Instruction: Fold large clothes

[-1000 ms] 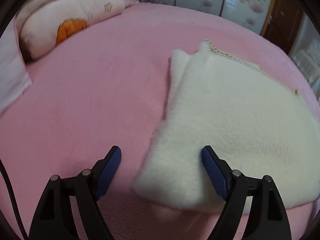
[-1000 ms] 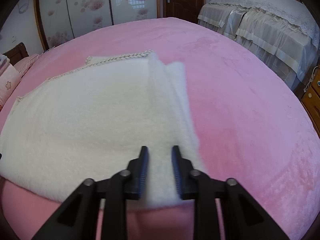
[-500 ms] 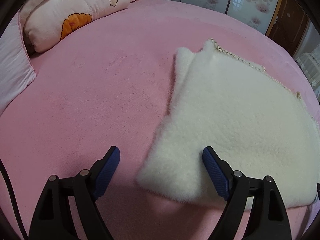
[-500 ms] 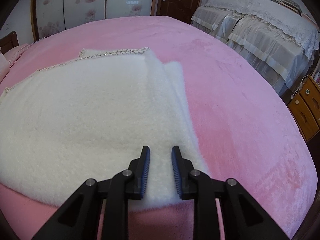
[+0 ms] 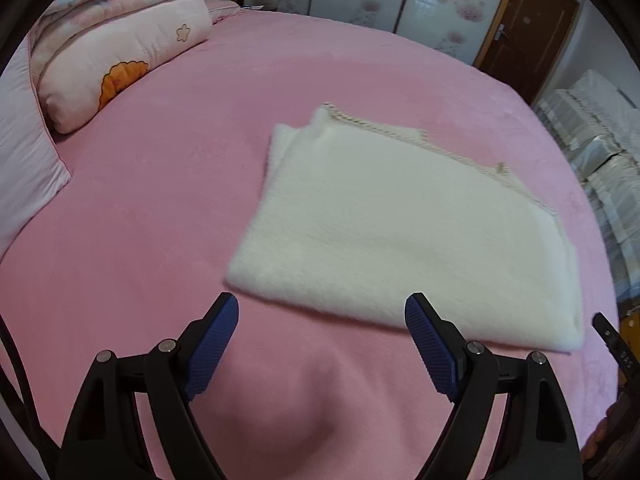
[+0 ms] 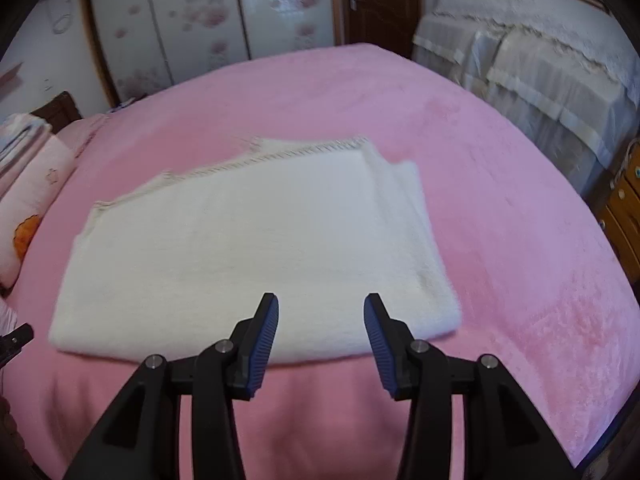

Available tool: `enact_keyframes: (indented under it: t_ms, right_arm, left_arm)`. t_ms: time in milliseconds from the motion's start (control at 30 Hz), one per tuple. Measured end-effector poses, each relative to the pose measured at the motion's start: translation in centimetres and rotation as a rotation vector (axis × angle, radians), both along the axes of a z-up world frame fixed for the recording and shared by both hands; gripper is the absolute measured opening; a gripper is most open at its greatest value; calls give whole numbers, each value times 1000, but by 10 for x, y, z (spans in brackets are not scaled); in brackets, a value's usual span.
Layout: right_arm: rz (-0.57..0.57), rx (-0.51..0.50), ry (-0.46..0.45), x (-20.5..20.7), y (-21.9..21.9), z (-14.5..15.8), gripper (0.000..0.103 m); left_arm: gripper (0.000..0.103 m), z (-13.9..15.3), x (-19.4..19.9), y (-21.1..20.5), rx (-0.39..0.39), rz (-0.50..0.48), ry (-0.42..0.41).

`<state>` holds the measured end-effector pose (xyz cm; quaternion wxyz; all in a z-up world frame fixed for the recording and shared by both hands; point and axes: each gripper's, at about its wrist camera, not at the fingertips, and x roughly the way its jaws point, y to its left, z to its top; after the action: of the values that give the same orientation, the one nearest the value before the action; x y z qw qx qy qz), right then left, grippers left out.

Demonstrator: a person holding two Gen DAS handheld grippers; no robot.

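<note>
A white fluffy garment (image 5: 392, 232) lies folded flat in a rectangle on the pink bed (image 5: 168, 208), with a braided trim along its far edge. It also shows in the right wrist view (image 6: 248, 248). My left gripper (image 5: 322, 320) is open and empty, held above the bed just in front of the garment's near left corner. My right gripper (image 6: 320, 316) is open and empty, over the garment's near edge, apart from it.
A pink pillow with an orange print (image 5: 116, 64) and folded bedding lie at the bed's far left. A covered sofa (image 6: 540, 60) and a wooden drawer unit (image 6: 624, 208) stand to the right. Sliding wardrobe doors (image 6: 192, 28) and a brown door stand behind the bed.
My right gripper has opened and let go of the garment's edge. Both grippers have pulled back and up from the garment, which now lies flat.
</note>
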<state>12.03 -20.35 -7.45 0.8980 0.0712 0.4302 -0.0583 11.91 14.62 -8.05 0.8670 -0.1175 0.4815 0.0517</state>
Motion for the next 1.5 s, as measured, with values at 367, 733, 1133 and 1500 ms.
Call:
enact_keyframes:
  t_ms: [367,733,1133,1500]
  right_arm:
    - [123,-70,-173,-51,66,25,57]
    - [154,-24,-141,-32,89,-27,57]
    - [176,-56,-175,32,109,-48,57]
    - [293,-217,-71,82,145,-82,19]
  left_arm:
    - [84,-26,-33,-9,-275,-63,-38]
    - [84,-133,7,27,-589,34,-119]
    - [75,-139,94,37,-568,136,-233]
    - [21,-84,92,21,-350,135,-325]
